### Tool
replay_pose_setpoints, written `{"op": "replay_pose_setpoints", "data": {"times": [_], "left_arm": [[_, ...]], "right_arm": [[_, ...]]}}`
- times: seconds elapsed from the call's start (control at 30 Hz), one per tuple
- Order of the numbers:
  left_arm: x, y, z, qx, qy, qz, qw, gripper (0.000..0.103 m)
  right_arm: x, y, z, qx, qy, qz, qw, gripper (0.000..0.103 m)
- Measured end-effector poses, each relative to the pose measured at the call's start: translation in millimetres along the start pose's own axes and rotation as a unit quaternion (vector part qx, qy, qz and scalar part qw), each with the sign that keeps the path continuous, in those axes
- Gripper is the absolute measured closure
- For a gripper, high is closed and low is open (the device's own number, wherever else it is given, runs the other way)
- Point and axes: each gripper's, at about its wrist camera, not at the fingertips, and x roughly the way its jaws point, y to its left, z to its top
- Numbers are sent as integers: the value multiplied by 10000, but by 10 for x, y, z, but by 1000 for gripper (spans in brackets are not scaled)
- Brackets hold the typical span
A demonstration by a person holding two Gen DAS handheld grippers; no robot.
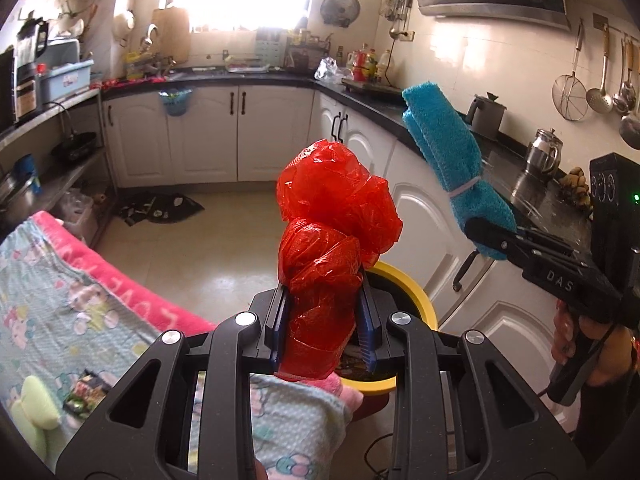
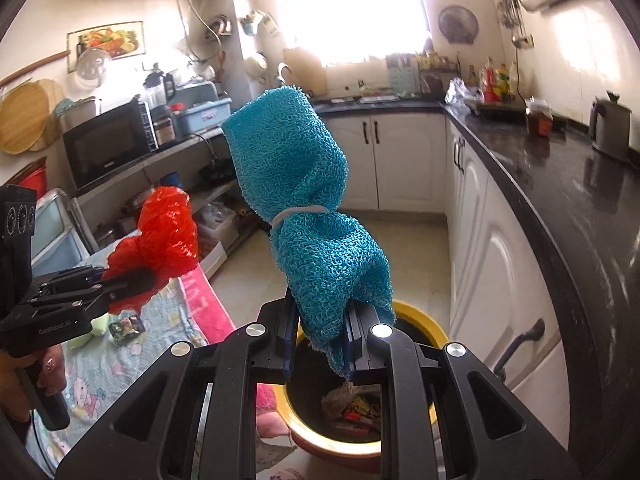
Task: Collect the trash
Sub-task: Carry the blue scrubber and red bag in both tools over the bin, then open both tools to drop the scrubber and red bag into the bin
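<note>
My left tool point(image 1: 326, 332) is gripping a red bag point(image 1: 334, 232), jaws pinching it. My right tool point(image 2: 320, 338) is clamping a blue cloth point(image 2: 308, 200). Both are hanging over the yellow bin point(image 2: 424, 328), right of the bed point(image 1: 60, 300).

yellow bin point(image 2: 420, 324) rim partly hidden behind right claw point(image 2: 320, 344), its contents blurred
</note>
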Motion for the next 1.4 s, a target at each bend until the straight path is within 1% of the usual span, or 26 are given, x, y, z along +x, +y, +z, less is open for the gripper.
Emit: {"op": "replay_pose_setpoints", "data": {"times": [0.13,0.3,0.47,0.6,0.73,0.97,1.2,1.27,1.3,1.37,1.4], "left_arm": [[307,5,14,-66,261,-97,9996,81],[526,-40,28,-18,403,-183,9990,81],[758,-77,42,-16,570,-226,9981,81],[920,-69,43,-71,715,-287,9970,81],[1076,-45,14,-113,880,-274,9957,81],[1346,-25,-72,-222,1167,-331,9924,81],[1523,-16,-136,-297,1324,-385,9900,80],[1579,-25,-128,-338,1365,-447,9890,78],[1593,-15,-133,-383,1376,-481,9886,74],[1590,26,-148,-411,1344,-386,9893,59],[1584,42,-160,-432,1329,-372,9895,50]], "right_arm": [[182,-167,-101,185,302,-173,9992,85],[339,-352,-199,380,498,-398,9972,85],[430,-425,-272,463,632,-497,9957,85],[556,-474,-343,511,844,-587,9934,85],[683,-548,-434,603,1069,-706,9899,85],[844,-629,-570,695,1355,-678,9860,84],[962,-656,-638,728,1571,-636,9828,82],[987,-668,-658,739,1600,-641,9823,79],[1008,-678,-676,757,1628,-647,9816,70],[1029,-698,-698,808,1685,-679,9800,57],[1037,-693,-700,804,1686,-710,9798,56]]}}
